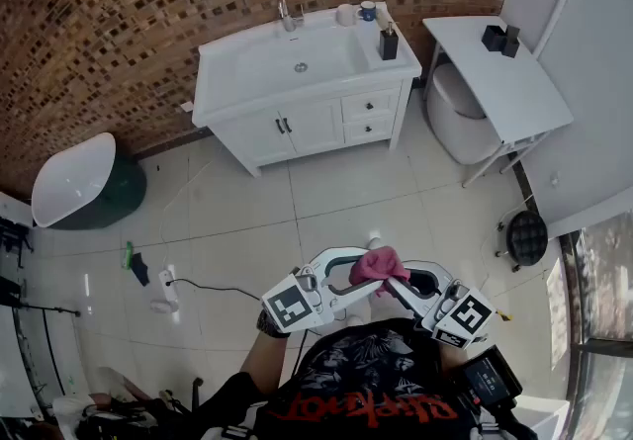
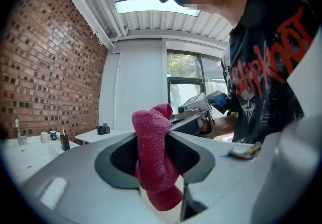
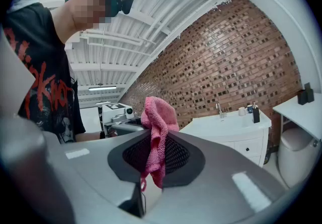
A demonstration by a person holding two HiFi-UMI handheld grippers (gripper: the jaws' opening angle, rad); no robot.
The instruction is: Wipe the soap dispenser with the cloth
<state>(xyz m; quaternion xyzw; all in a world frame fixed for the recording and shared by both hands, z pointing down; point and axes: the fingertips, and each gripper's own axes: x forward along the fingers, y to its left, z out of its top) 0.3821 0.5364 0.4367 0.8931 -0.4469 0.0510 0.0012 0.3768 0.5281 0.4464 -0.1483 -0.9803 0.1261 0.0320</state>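
- The pink cloth point(image 1: 379, 265) is held low in the middle of the head view, in front of the person's black printed shirt point(image 1: 381, 384).
- The left tool point(image 1: 358, 275) is clamped on the cloth. In the left gripper view a bunched fold point(image 2: 153, 137) is pinched between its pads, with cloth standing out above the jaws and hanging below them.
- The right tool point(image 1: 401, 282) is likewise closed on the cloth. In the right gripper view a thinner fold point(image 3: 158, 115) is gripped between its pads, and a loose end dangles beneath.
- The two tools are pointed toward each other, tips close together, with the cloth bridging them.
- The soap dispenser point(image 1: 389, 43), a dark pump bottle, is stood upright in the upper centre-right of the head view. It is on the right end of the white vanity bench point(image 1: 326, 122), just beside the basin point(image 1: 267, 62) and well apart from the cloth and both tools.
- Two cups point(image 1: 345, 14) and a tap point(image 1: 286, 13) are set at the back of the bench, against the brick wall point(image 1: 148, 13).
- The dispenser is also seen small at the left edge of the left gripper view point(image 2: 65, 141) and at the right of the right gripper view point(image 3: 255, 114).
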